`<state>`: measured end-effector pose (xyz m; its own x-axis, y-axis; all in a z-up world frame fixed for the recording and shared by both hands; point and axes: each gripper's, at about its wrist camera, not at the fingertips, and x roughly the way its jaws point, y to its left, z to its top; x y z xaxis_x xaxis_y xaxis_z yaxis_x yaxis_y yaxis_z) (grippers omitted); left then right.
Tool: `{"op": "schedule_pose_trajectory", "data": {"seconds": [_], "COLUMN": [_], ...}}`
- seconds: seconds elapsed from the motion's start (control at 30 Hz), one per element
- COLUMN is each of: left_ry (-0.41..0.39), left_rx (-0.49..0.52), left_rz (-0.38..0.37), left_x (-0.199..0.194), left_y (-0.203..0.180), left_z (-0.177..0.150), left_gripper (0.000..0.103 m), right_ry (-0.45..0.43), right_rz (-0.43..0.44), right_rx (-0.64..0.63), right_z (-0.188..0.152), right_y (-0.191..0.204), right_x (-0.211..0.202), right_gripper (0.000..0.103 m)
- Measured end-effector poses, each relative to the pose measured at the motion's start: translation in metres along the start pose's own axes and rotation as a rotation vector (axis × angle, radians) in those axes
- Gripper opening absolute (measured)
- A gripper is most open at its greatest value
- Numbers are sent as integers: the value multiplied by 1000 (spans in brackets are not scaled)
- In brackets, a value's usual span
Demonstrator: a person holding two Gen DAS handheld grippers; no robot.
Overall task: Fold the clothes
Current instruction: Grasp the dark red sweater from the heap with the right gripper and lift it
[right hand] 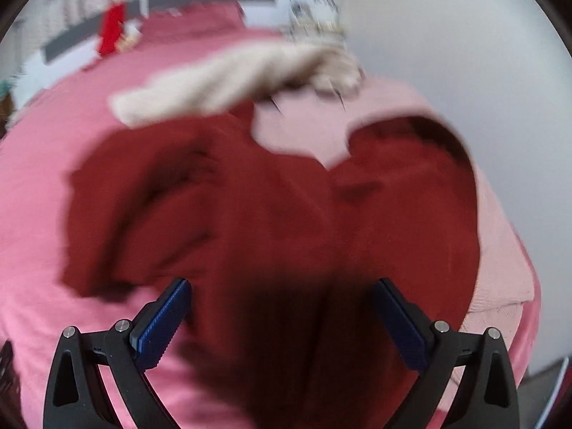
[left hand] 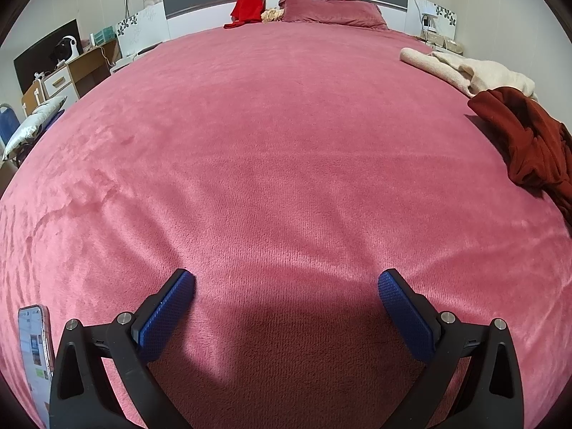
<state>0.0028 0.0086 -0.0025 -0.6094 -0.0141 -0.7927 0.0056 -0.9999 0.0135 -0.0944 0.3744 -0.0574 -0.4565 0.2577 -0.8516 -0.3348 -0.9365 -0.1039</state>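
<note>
A crumpled dark red garment (right hand: 257, 207) lies on the pink bed (left hand: 271, 136) near its right edge; it also shows in the left wrist view (left hand: 529, 143) at the far right. A cream garment (right hand: 221, 82) lies beyond it, and shows in the left wrist view (left hand: 464, 68) too. My right gripper (right hand: 282, 307) is open and empty, just above the near part of the dark red garment; this view is motion-blurred. My left gripper (left hand: 286, 293) is open and empty over bare bedspread, well left of both garments.
A phone (left hand: 34, 354) lies on the bed by my left gripper. A bright red garment (left hand: 248, 0) hangs on the headboard beside a pink pillow (left hand: 332, 10). A desk (left hand: 85, 68) and chair stand left of the bed. The bed's right edge (right hand: 500, 250) drops off near the garment.
</note>
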Motion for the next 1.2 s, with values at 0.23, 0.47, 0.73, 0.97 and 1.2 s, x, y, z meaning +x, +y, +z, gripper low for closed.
{"op": "schedule_pose_trajectory", "data": {"seconds": [0.23,0.47,0.73,0.97,1.2], "left_ry": [47,-1,-107,-148,-144], "left_rx": [-1,74,124,45,9], "left_rz": [-7,-56,-89,-27,132], "left_x": [-10,-41,-89,-123,-139], "left_y": [-4,-29,-38,4,64], "left_z": [8,14,29,42,41], "left_gripper": [103,103,103,103,103], "right_ry": [67,48,-54,-15,273], "right_rz": [26,217,812,1100,1165], "right_rx": [-69,86,360,-131,-523], "right_z": [1,2,-4,-36,-163], "right_y": [-1,-39,-49,103,250], "right_x": [24,1,-87,-193,-200], "right_gripper": [103,21,18,18,24]}}
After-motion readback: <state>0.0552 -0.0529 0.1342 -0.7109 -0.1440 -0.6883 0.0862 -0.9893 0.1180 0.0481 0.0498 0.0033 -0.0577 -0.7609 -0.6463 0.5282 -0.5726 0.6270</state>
